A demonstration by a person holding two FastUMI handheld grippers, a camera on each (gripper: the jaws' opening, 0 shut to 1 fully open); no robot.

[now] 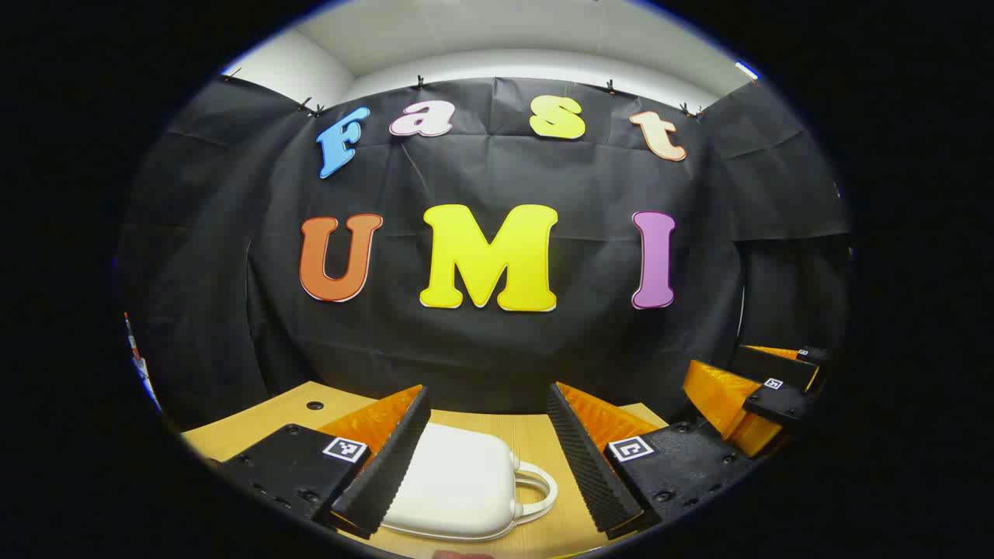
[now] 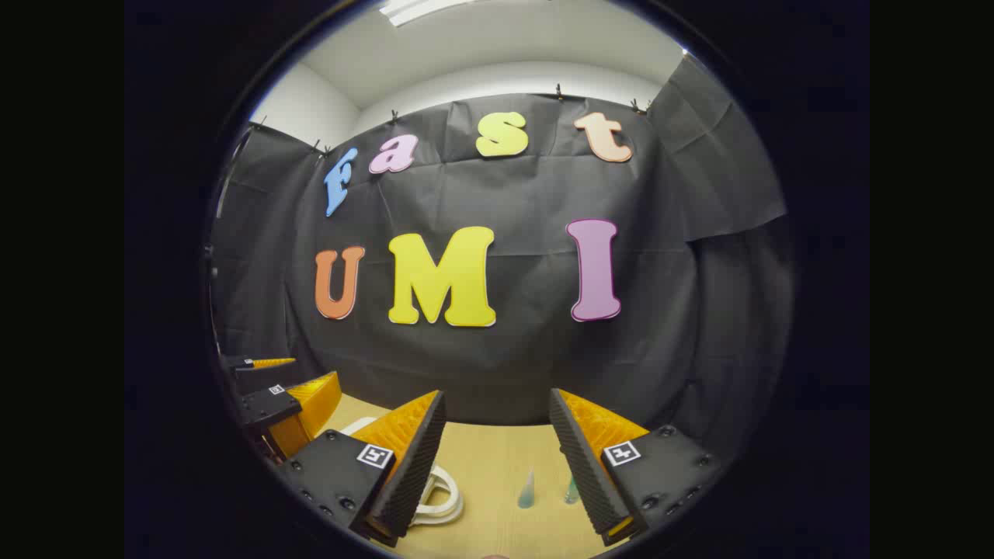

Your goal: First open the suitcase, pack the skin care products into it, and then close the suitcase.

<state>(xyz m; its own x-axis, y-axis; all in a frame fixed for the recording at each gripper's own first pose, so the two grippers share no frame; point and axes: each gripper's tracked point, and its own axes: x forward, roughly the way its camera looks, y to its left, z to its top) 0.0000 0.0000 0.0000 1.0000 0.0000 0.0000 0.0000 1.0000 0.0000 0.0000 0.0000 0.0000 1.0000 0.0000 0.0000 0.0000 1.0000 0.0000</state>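
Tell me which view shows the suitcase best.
The left gripper view: the closed white suitcase lies on the table between the left gripper's open fingers, shell and handle visible. The right gripper view catches just its handle and a sliver of shell beside a finger.

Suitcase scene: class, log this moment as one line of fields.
suitcase: white, closed, on table | left gripper: open, above suitcase | right gripper: open, empty | skin care products: standing on table, unpacked

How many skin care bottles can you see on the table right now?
2. Both stand on the table in the right gripper view: one bottle between the right gripper's open fingers, a second bottle beside it, partly behind the finger. More may be hidden.
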